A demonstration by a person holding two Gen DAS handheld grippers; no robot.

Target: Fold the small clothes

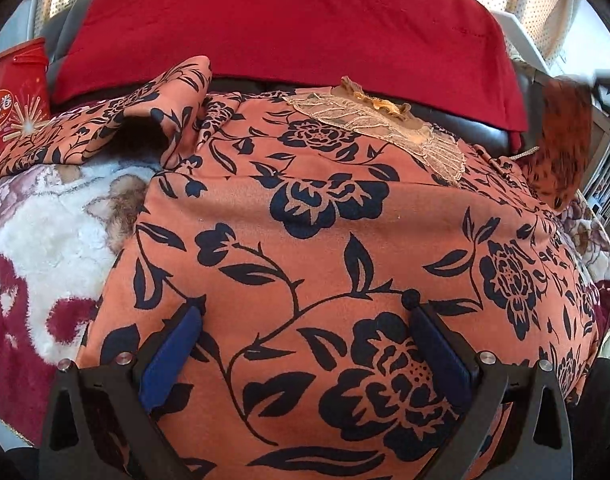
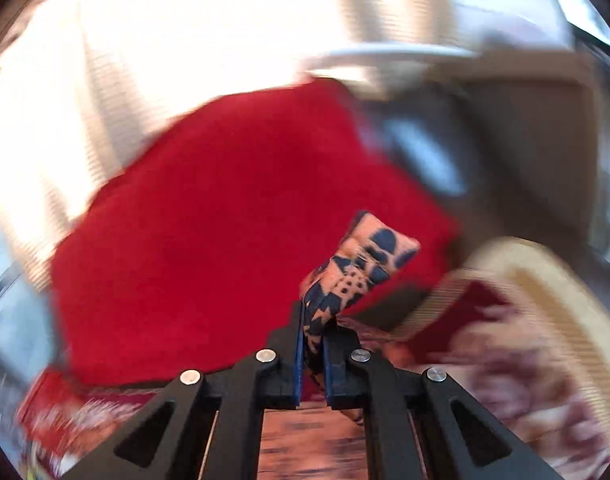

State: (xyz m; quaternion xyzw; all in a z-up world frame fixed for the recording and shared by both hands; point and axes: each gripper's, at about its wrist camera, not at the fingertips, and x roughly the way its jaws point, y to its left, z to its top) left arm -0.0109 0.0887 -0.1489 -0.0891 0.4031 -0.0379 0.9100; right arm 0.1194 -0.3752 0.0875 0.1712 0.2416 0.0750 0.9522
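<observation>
An orange garment with a dark blue flower print [image 1: 325, 216] lies spread flat on a fleece blanket, its lace collar [image 1: 381, 124] at the far side and one sleeve [image 1: 105, 128] bunched at the far left. My left gripper [image 1: 305, 312] is open, its blue pads low over the garment's near part, one to each side. My right gripper [image 2: 313, 316] is shut on a bunched piece of the same printed cloth [image 2: 361, 260] and holds it up in the air; that view is blurred. The lifted cloth also shows at the far right of the left wrist view [image 1: 561, 136].
A red cushion [image 1: 289, 28] stands behind the garment. A red snack box [image 1: 15, 96] sits at the far left. The white and maroon fleece blanket [image 1: 37, 248] covers the surface. A beige-rimmed edge [image 2: 553, 280] shows at the right.
</observation>
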